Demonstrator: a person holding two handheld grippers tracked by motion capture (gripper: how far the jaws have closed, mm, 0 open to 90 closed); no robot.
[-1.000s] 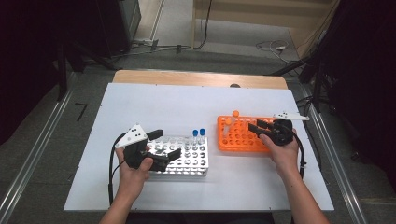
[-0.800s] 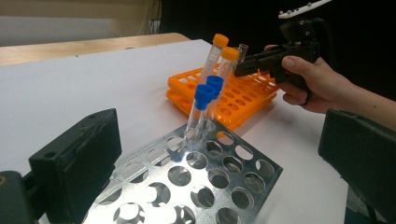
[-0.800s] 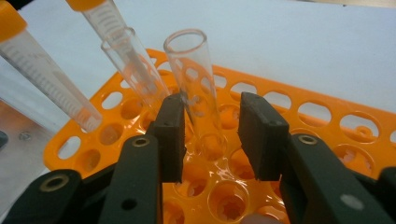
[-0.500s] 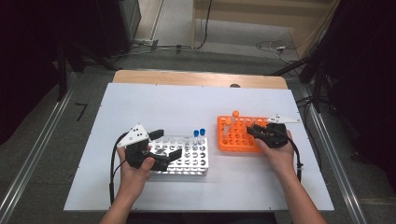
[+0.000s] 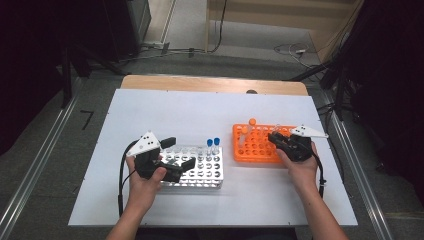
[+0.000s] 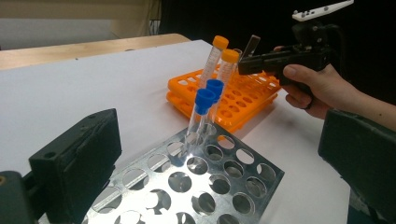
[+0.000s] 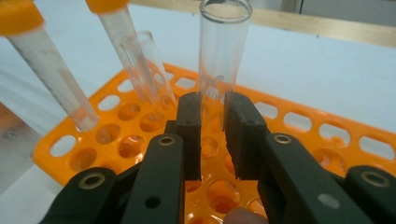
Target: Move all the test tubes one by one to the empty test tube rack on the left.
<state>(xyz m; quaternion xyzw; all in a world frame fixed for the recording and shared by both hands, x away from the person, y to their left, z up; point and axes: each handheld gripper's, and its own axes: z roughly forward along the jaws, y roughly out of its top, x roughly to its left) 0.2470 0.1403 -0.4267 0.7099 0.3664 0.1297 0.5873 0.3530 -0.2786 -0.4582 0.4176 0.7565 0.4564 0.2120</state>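
High view: white table with a metal tube rack at left and an orange tube rack at right, near each other but apart. The left gripper rests over the metal rack's left end, jaws apart and empty, probably bracing the rack or waiting. Two blue-capped tubes stand at the metal rack's far right corner. The right gripper sits over the orange rack's right part, pinching something thin and clear. One orange-capped tube stands at that rack's far left.

Left gripper view: both black jaws stand wide apart at the picture's sides, nothing between them. The metal rack's holes are mostly empty. The blue-capped tubes lean slightly in their holes. Beyond, the orange rack holds two orange-capped tubes, and the right gripper holds an uncapped glass tube tilted above it.

Right gripper view: jaws clamped on the uncapped glass tube's lower part, tube upright, open mouth up, its bottom over the orange rack's holes. Whether it is seated in a hole, cannot tell. Gripped low probably to keep it steady. Another uncapped tube leans just left.
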